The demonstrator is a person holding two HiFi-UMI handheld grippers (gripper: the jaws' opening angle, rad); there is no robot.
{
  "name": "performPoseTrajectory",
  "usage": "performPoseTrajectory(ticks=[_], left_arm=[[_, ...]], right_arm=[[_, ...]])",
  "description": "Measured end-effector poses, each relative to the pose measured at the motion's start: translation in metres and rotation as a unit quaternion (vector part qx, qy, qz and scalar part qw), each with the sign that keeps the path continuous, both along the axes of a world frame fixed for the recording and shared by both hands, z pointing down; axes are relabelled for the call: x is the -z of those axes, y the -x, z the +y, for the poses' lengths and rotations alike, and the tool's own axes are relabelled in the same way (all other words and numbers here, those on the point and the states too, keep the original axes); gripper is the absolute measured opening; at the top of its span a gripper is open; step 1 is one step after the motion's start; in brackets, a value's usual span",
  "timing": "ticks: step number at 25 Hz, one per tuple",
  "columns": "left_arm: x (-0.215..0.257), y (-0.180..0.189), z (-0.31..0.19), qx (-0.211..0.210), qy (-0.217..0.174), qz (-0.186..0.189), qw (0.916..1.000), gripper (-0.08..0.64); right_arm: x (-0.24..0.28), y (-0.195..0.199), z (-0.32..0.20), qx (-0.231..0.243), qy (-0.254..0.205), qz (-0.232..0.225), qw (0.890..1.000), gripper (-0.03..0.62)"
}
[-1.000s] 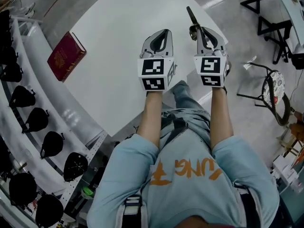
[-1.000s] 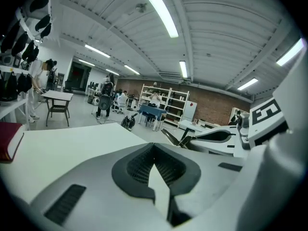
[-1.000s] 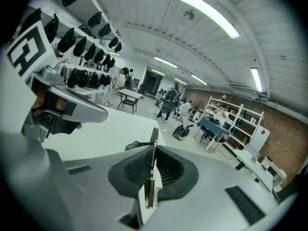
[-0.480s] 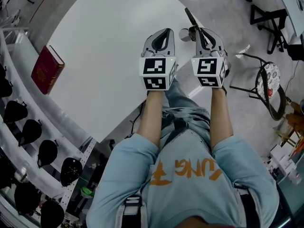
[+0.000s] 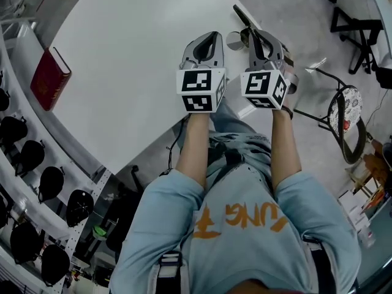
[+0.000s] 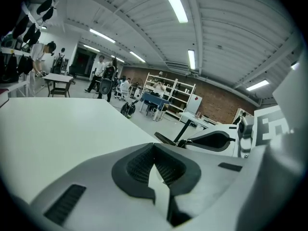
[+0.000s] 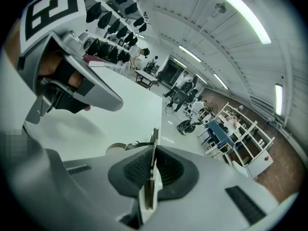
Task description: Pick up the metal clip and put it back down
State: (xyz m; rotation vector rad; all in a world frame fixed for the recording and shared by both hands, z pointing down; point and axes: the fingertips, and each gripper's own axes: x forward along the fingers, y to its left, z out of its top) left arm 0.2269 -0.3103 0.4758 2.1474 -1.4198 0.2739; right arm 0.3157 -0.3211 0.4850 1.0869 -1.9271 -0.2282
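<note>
The metal clip (image 5: 243,19) is a thin metal strip with a dark handle that sticks out past the fingertips of my right gripper (image 5: 258,39). In the right gripper view the strip (image 7: 153,150) stands on edge, pinched between the ribbed pads, so that gripper is shut on it above the white table (image 5: 122,54). My left gripper (image 5: 207,41) hovers just to its left, level with it. Its pads (image 6: 166,170) meet with nothing between them. The left gripper view shows the right gripper (image 6: 216,141) alongside and the clip's dark handle (image 6: 165,138).
A red book (image 5: 50,78) lies near the table's left edge. A small round pale disc (image 5: 233,40) shows on the table beside the clip. A shelf with several black caps (image 5: 37,182) runs along the left. Chairs (image 5: 346,112) stand on the floor to the right.
Both grippers have shifted slightly farther out over the table, still side by side, the clip staying in the right one. The book has drifted left in the view.
</note>
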Motion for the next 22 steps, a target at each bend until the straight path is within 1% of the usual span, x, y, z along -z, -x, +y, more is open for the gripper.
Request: performPoseTrajectory(ticks=[6,11,16,18,22], left_arm=[[-0.005,0.002,0.004,0.014,0.007,-0.012,0.9998,0.021],[-0.003,0.002,0.009,0.025,0.006,-0.010,0.9996,0.021],[-0.003,0.005,0.017,0.024,0.005,-0.012,0.9996,0.021],[-0.003,0.006,0.019,0.027,0.006,-0.012,0.9996,0.021],[0.000,0.009,0.022,0.031,0.003,-0.011,0.9994,0.021]], right_arm=[[-0.010,0.008,0.005,0.027,0.006,0.008,1.000,0.037],[-0.017,0.009,0.010,0.026,0.011,-0.003,1.000,0.037],[-0.021,0.014,0.014,0.030,0.007,0.000,1.000,0.037],[-0.023,0.015,0.016,0.031,0.012,-0.009,0.999,0.038],[-0.024,0.020,0.023,0.030,0.027,-0.049,0.998,0.046]])
